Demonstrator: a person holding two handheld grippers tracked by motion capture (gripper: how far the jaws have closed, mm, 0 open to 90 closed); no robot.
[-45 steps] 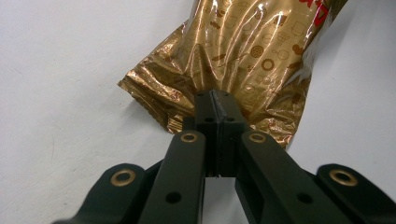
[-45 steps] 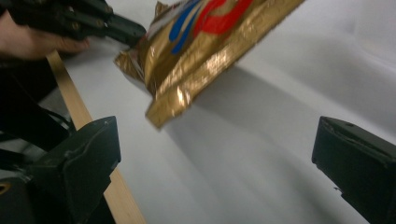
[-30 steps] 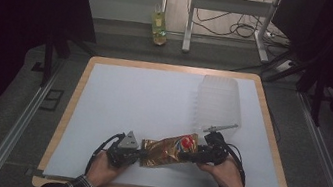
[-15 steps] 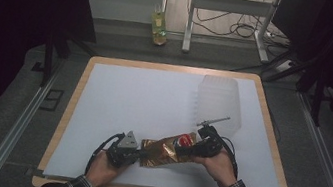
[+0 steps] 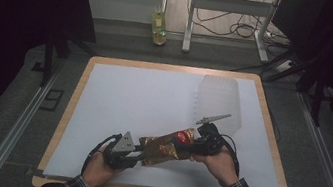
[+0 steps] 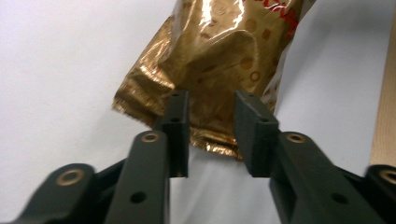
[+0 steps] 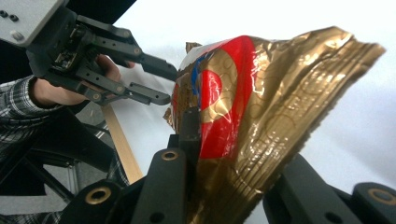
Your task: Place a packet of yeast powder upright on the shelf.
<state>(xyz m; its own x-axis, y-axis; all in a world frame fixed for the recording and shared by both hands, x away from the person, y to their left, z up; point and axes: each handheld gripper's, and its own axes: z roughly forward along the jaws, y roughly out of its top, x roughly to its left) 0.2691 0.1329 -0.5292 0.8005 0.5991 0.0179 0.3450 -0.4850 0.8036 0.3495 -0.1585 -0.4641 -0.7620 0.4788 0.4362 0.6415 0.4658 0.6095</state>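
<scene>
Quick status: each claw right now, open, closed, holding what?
Left claw: open, jaws apart at the gold snack bag's crimped end.
Right claw: closed on the same bag.

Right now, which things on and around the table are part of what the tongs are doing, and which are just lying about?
In use:
- gold snack bag
- right tongs, shut on the bag's end
- left tongs, open at its other end

Lying about:
- clear plastic tray on the white table
- green bottle on the floor beyond
</scene>
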